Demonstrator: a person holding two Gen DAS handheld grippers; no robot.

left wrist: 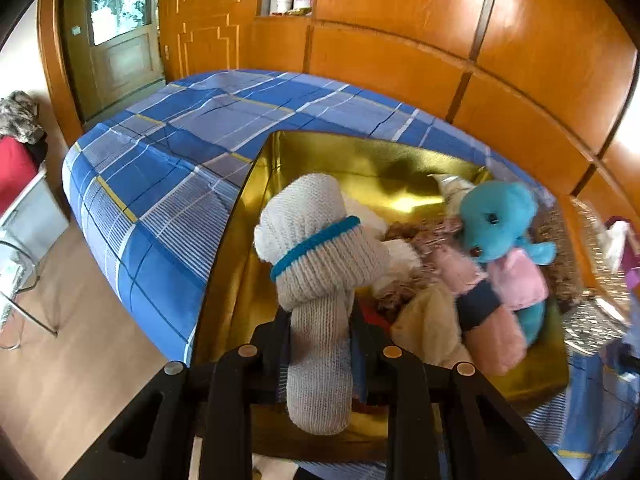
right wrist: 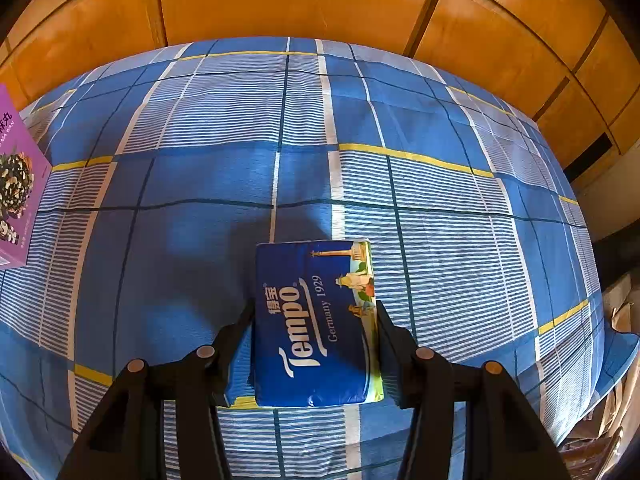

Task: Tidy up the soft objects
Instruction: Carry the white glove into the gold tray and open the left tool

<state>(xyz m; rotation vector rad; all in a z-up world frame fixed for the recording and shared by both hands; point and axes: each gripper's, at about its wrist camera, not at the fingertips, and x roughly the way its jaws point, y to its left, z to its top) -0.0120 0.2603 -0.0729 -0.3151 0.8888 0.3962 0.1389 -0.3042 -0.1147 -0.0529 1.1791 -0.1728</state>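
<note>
Socks (left wrist: 320, 256), rolled into a bundle, sit clamped in the left claw (left wrist: 320, 344) above the gold box (left wrist: 360, 160), which already holds toys. The right claw (right wrist: 316, 320) grips a tissue pack (right wrist: 314, 320) resting on the bed, not yet stowed.

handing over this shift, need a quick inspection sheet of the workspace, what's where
surface: bed with blue plaid sheet
job's things: grey sock over gold box; blue plush and other soft items inside; tissue pack on bed
clutter: purple box at bed edge
grippers: left gripper shut on sock; right gripper clamps tissue pack
cables: nothing seen
surroundings: wood wall panels, door
</note>
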